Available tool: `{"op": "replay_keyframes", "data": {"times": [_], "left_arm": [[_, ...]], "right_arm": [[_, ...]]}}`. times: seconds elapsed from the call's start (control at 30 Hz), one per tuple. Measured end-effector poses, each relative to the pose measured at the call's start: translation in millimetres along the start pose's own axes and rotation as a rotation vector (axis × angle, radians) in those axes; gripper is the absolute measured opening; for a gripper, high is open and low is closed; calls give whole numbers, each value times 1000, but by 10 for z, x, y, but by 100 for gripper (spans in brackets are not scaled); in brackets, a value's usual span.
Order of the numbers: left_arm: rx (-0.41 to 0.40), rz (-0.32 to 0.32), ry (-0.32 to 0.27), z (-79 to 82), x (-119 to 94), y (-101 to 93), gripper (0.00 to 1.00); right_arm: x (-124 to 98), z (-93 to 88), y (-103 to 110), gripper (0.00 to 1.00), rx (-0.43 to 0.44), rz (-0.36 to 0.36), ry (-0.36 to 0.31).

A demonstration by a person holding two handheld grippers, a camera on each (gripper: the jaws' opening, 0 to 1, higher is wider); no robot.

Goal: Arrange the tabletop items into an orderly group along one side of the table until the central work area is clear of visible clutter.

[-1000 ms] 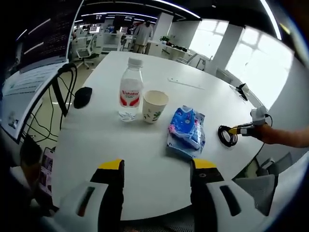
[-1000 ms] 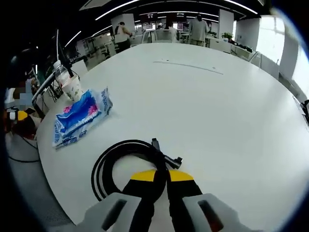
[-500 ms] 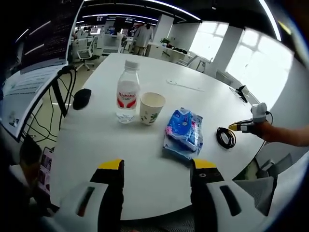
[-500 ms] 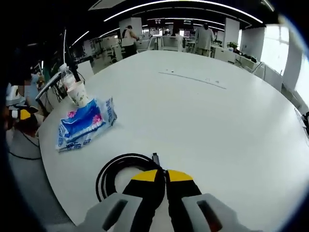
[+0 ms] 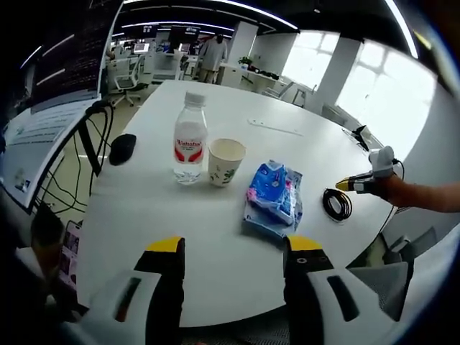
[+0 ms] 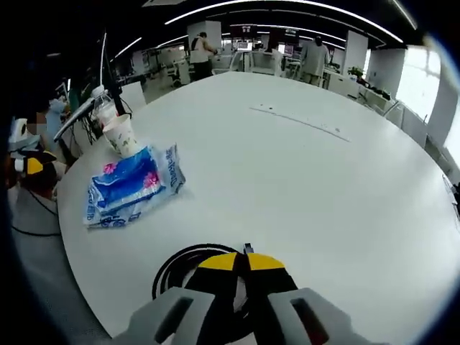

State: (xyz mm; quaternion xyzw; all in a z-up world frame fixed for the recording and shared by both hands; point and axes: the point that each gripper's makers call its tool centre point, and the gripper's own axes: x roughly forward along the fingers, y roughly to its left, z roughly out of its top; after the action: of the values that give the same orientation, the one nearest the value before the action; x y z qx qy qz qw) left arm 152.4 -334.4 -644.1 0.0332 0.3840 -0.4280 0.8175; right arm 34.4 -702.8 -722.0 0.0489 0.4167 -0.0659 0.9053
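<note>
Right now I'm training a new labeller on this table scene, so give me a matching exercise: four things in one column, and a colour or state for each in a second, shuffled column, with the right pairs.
Things:
1. water bottle
2. paper cup
3. tissue pack
4. cable

Descriptions:
A. black, wound in a coil
B. blue, lying flat
C. clear, with a red label and white cap
D. white with a leaf print, open at the top

Pairs: 1-C, 2-D, 3-B, 4-A
</note>
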Motion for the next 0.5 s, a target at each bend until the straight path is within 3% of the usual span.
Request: {"op": "replay_keyframes", "data": {"times": [0.5], "left_arm": [[-3,1,1,2,12,-25,55]], "right_arm": [[234,364,376,1,-28,94,-30]]}}
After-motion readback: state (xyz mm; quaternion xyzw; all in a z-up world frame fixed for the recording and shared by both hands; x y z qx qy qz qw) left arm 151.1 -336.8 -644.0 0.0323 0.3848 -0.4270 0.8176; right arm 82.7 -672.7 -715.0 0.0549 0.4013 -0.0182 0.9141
